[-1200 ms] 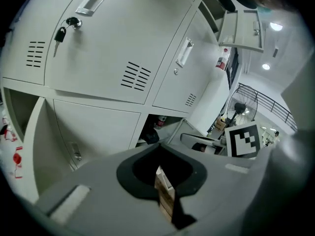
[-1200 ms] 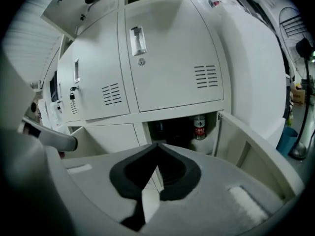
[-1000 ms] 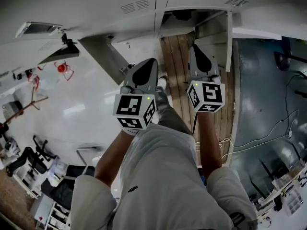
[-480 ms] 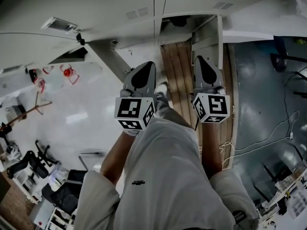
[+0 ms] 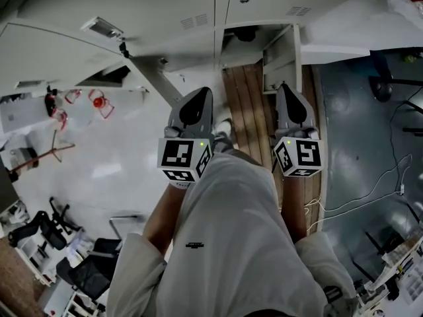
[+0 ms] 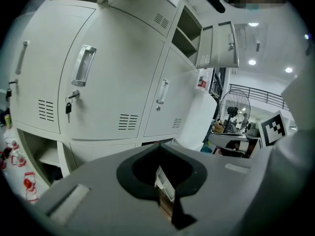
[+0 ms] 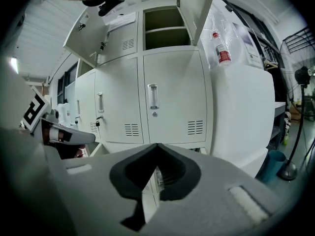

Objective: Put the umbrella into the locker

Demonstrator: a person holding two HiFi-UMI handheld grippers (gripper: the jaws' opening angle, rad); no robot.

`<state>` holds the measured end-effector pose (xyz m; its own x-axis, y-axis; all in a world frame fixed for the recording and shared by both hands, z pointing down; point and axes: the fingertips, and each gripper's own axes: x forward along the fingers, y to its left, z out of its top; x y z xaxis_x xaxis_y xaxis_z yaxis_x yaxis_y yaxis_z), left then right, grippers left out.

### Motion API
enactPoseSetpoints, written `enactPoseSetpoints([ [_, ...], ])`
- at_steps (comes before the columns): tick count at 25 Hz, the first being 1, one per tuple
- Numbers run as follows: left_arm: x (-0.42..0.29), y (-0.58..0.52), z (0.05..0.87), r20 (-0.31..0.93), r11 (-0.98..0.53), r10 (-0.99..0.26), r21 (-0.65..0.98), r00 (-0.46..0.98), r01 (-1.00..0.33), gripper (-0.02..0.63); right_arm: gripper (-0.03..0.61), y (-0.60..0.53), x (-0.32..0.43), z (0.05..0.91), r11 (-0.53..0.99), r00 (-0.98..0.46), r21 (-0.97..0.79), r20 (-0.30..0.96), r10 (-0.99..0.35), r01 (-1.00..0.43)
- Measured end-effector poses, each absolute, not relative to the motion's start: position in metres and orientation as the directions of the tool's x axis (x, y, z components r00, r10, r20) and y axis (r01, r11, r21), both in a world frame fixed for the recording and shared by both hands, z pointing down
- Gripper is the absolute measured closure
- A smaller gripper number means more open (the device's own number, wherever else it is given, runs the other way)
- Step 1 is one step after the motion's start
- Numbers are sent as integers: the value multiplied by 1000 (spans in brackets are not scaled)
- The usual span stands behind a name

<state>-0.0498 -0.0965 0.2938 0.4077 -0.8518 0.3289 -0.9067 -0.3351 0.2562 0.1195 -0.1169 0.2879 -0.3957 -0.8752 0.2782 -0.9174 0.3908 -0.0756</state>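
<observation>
Both tongs shut and empty, facing the white metal lockers (image 7: 172, 97)
Left gripper (image 5: 200, 92) jaws together on nothing; right gripper (image 5: 286, 88) likewise closed; ahead between them a dark shape (image 5: 246, 33), perhaps the umbrella, lies in the open locker compartment (image 7: 166, 39)

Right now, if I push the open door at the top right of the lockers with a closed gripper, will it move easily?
The open door looks like thin sheet metal hung along one side, so it would probably swing with a light push. It seems stiff, not floppy, and may clang and rebound on closing.
</observation>
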Motion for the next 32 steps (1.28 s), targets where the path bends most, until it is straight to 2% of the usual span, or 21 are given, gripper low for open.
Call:
enactPoseSetpoints([
  [18, -56, -72, 251, 251, -372, -875, 201, 414, -906, 595, 577, -85, 135, 229, 375, -375, -32, 164, -912, -926],
  [32, -51, -71, 231, 192, -394, -882, 202, 431, -896, 595, 577, -72, 131, 217, 382, -380, -11, 138, -915, -924],
])
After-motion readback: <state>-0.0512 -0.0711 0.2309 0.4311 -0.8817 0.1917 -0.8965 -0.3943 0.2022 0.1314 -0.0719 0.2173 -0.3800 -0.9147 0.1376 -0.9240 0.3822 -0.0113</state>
